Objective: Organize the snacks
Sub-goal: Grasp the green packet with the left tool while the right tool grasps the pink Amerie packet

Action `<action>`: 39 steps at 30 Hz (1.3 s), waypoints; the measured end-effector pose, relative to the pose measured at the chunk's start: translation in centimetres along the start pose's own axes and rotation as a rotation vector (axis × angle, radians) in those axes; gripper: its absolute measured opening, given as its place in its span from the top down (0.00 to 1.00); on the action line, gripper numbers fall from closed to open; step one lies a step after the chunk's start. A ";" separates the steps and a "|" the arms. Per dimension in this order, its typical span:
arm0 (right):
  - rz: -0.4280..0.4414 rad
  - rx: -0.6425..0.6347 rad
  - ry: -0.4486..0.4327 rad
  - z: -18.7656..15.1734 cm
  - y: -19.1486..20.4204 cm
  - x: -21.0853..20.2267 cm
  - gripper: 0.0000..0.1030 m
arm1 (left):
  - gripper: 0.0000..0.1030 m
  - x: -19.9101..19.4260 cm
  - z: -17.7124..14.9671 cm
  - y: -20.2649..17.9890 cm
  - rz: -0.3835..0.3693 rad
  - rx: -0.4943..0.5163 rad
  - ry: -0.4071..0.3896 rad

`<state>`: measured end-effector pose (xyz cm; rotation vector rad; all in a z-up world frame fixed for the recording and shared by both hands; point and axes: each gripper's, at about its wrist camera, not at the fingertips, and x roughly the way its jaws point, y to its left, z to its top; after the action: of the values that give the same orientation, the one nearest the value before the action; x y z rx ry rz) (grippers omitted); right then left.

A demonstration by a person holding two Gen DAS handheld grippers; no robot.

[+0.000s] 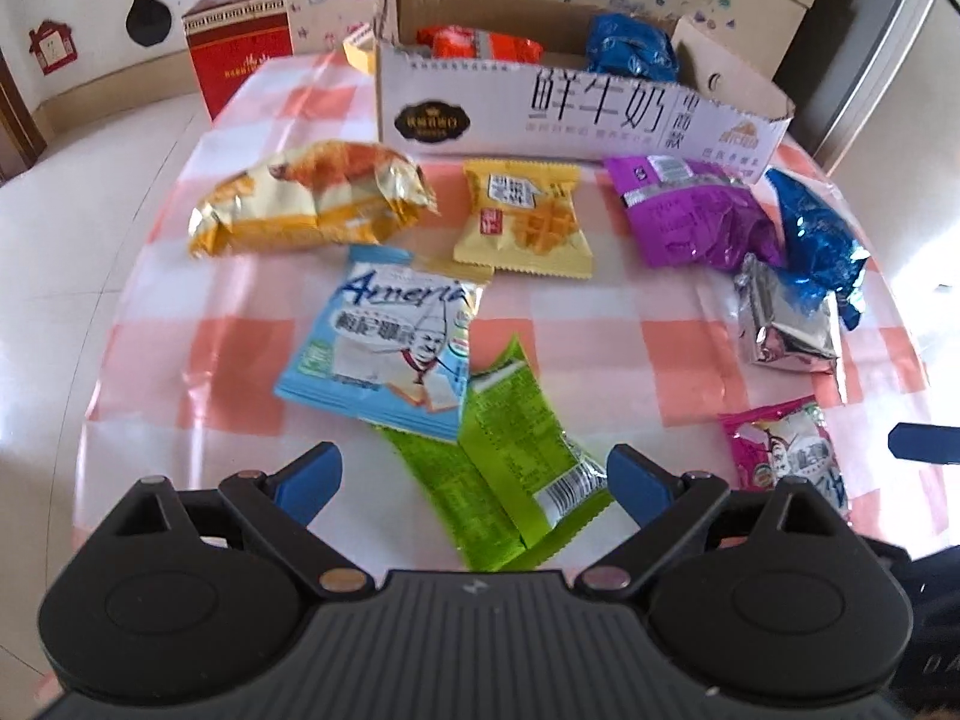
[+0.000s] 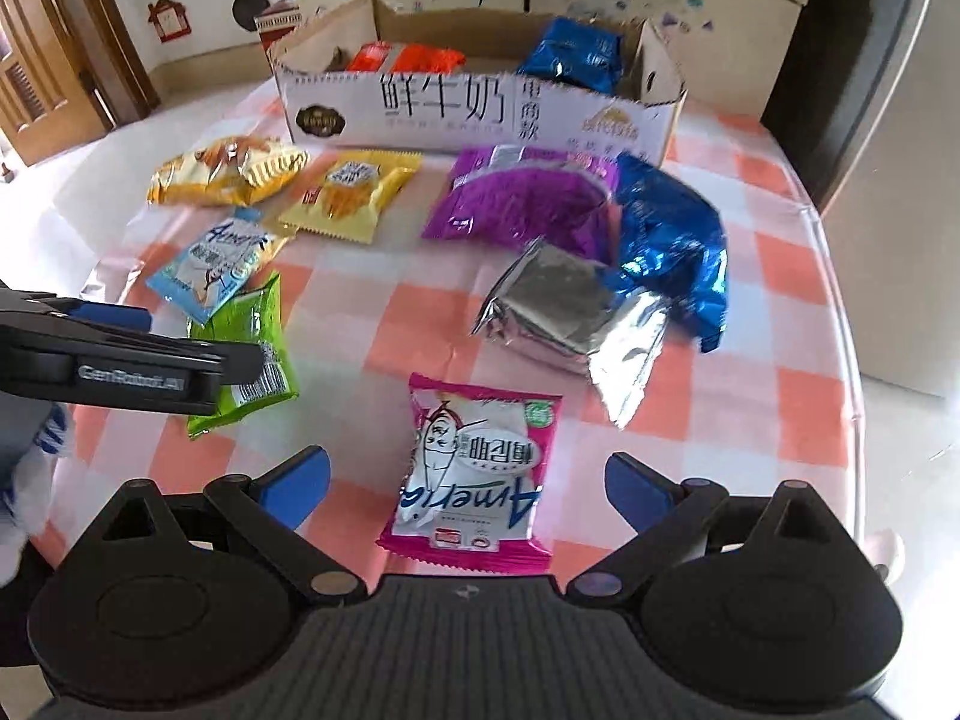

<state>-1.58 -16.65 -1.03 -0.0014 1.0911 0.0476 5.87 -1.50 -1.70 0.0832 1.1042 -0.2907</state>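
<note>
The left gripper [image 1: 474, 483] hangs with jaws spread wide and empty over a green packet [image 1: 510, 468], which lies between its blue fingertips [image 1: 312, 477]; a light-blue packet [image 1: 384, 348] overlaps that packet's far corner. The right gripper [image 2: 468, 489], jaws equally wide and holding nothing, frames a pink packet [image 2: 474, 480] lying flat between them. Beyond both, across the checked tablecloth [image 2: 774, 276], sit a silver packet [image 2: 564, 318], a purple bag [image 2: 522, 198], a blue foil bag [image 2: 672, 240] and two yellow packs [image 1: 312, 204]. Farthest out, the cardboard box [image 1: 540, 108] holds orange packets [image 1: 480, 42] at its left and blue packets [image 1: 630, 48] at its right.
</note>
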 end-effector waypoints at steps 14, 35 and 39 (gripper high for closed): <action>-0.046 -0.031 0.074 -0.4 0.2 2.9 0.21 | 0.08 1.3 -1.3 -1.8 0.035 0.129 -0.021; -0.004 -0.174 0.011 -1.0 2.3 1.9 0.41 | 0.45 -0.9 -3.9 -1.9 0.018 0.305 -0.084; -0.007 -0.174 -0.004 -1.0 2.1 1.3 0.41 | 0.46 -1.2 -4.0 -0.8 -0.012 0.254 -0.073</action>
<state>-1.96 -14.54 -2.60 -0.1613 1.0796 0.1366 1.66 -1.18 -2.42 0.2898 0.9918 -0.4405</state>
